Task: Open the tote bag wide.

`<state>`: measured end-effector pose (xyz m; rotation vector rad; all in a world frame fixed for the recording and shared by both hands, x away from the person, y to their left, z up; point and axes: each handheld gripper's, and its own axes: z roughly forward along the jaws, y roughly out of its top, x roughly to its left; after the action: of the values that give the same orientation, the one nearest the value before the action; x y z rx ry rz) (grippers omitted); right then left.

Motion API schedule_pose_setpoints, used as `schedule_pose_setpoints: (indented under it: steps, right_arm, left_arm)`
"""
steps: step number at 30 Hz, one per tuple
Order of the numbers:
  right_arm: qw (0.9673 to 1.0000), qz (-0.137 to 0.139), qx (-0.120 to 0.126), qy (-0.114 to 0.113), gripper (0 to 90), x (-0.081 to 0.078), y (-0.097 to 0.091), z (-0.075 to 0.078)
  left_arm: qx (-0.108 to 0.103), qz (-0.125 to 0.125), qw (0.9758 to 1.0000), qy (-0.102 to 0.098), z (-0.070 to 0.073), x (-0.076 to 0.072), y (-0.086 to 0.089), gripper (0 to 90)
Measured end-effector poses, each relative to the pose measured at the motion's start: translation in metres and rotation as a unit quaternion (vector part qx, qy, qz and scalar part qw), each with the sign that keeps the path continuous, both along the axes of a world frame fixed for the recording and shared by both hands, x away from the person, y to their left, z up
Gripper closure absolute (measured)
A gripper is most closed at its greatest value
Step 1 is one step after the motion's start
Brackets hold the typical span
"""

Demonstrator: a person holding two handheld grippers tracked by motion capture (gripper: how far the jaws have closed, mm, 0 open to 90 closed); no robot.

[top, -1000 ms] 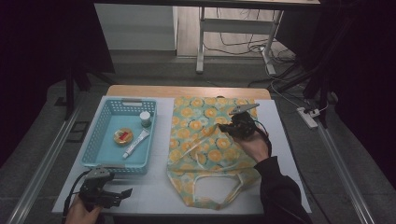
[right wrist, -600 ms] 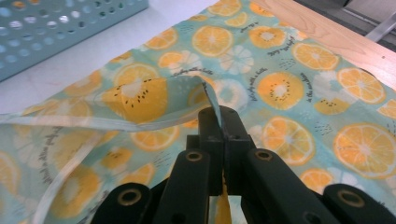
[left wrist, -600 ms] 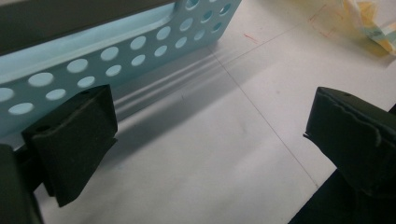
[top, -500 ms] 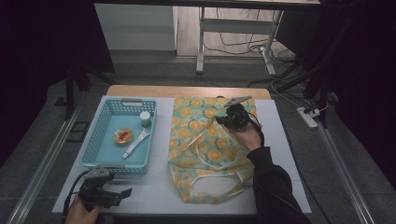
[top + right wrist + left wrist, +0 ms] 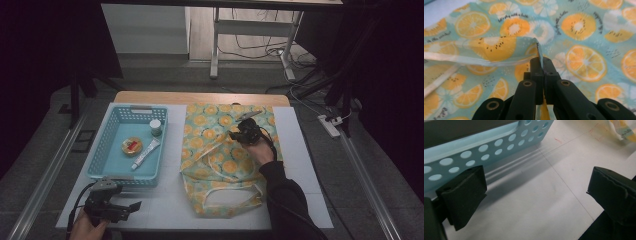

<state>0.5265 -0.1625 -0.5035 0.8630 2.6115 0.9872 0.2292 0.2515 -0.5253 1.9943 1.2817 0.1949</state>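
A citrus-print cloth tote bag (image 5: 220, 150) lies flat in the middle of the white table. My right gripper (image 5: 240, 134) hovers low over the bag's upper right part. In the right gripper view its jaws (image 5: 541, 62) are shut on a strip of the bag's fabric (image 5: 494, 53), which folds over to the left from the pinch. My left gripper (image 5: 131, 207) rests at the table's front left corner, just in front of the blue basket (image 5: 100, 167). It stands open (image 5: 536, 187) with bare table between its pads (image 5: 464, 195).
The perforated blue basket (image 5: 486, 145) holds a small jar (image 5: 155, 127), a round tin (image 5: 131, 146) and a tube (image 5: 145, 153). The bag's handle loop (image 5: 227, 197) lies toward the front edge. A wooden strip (image 5: 200, 97) borders the table's far side.
My right gripper has moved left and lower over the bag, drawing the pinched fabric with it. The left gripper has stayed where it was.
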Motion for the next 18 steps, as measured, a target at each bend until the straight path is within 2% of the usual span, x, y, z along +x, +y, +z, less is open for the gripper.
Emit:
schedule_pose_setpoints:
  steps: [5,7,10,15,18]
  right_arm:
    - [0.9998,0.0,-0.018,0.005,88.4,0.0,0.002,-0.01]
    - [0.9997,-0.002,-0.023,0.007,85.5,0.0,0.002,-0.012]
    - [0.9998,-0.011,-0.013,0.005,77.6,0.0,0.001,-0.01]
    - [0.9996,-0.022,0.014,-0.009,62.8,-0.005,-0.004,0.006]
    - [0.9992,-0.03,0.025,-0.006,55.4,-0.009,-0.008,0.015]
  left_arm:
    - [0.0,0.0,1.0,0.001,0.0,0.0,0.0,2.6]
    - [0.0,0.0,1.0,0.0,0.0,0.0,0.0,2.6]
    - [-0.001,0.0,1.0,-0.001,0.0,0.0,0.0,2.6]
    - [-0.002,0.0,1.0,-0.001,0.0,0.0,0.0,2.6]
    - [-0.001,0.0,1.0,-0.001,0.0,0.0,0.0,2.6]
